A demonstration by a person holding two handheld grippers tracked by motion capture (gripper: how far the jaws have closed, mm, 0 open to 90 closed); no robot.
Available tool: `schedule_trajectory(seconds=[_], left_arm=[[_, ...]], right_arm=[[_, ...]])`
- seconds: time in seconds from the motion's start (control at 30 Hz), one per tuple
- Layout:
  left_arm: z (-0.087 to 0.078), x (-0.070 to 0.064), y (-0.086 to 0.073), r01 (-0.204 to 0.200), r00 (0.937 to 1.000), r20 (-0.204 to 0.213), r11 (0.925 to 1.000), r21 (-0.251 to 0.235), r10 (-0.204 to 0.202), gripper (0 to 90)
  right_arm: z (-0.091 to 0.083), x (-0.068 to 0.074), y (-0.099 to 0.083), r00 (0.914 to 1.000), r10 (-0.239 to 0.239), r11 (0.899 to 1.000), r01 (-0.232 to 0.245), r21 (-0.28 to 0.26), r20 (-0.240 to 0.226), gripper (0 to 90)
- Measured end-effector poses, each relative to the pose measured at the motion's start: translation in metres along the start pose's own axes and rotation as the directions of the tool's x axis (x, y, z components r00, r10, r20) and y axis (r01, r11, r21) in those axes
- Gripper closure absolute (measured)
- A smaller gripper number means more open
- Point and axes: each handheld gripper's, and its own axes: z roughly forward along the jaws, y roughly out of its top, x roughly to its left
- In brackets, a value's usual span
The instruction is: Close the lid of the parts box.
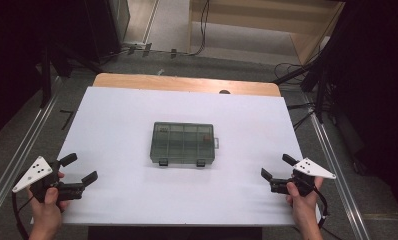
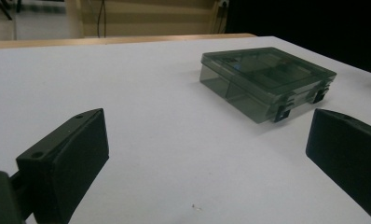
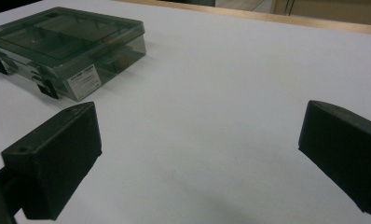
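Smoky clear compartment box [image 1: 182,142] is lying flat w/ lid closed, mid white table [image 1: 127,200], two black latches facing the person. Left gripper [image 1: 78,168] is hovering near the front-left corner, jaws spread wide, nothing in them. Right gripper [image 1: 277,167] is hovering front-right, also gaping wide & empty, both well apart from box

Box [image 3: 67,46] label [image 3: 83,80]: print illegible.

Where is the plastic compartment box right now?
In the high view the box lies closed mid-table on the white sheet, between and beyond both open grippers.
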Motion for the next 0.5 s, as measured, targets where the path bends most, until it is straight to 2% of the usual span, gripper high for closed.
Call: schedule_trajectory(seconds=[0.1,0.23,0.5], left_arm=[[-0.002,0.002,0.0,0.001,1.0,-0.01,1.0,-0.01,-0.002,0.0],[-0.003,0.005,-0.001,0.002,0.9999,-0.015,1.0,-0.007,-0.002,0.0],[-0.003,0.011,-0.005,0.033,0.9989,-0.032,0.9993,-0.019,-0.034,0.0]], right_arm=[[-0.003,-0.002,-0.004,1.0,0.01,1.0,-0.01,0.001,0.0,0.0],[-0.008,-0.004,-0.011,1.0,-0.003,1.0,0.003,0.015,0.004,0.0],[-0.014,-0.012,-0.014,0.9992,0.04,0.999,-0.04,-0.011,0.006,0.0]])
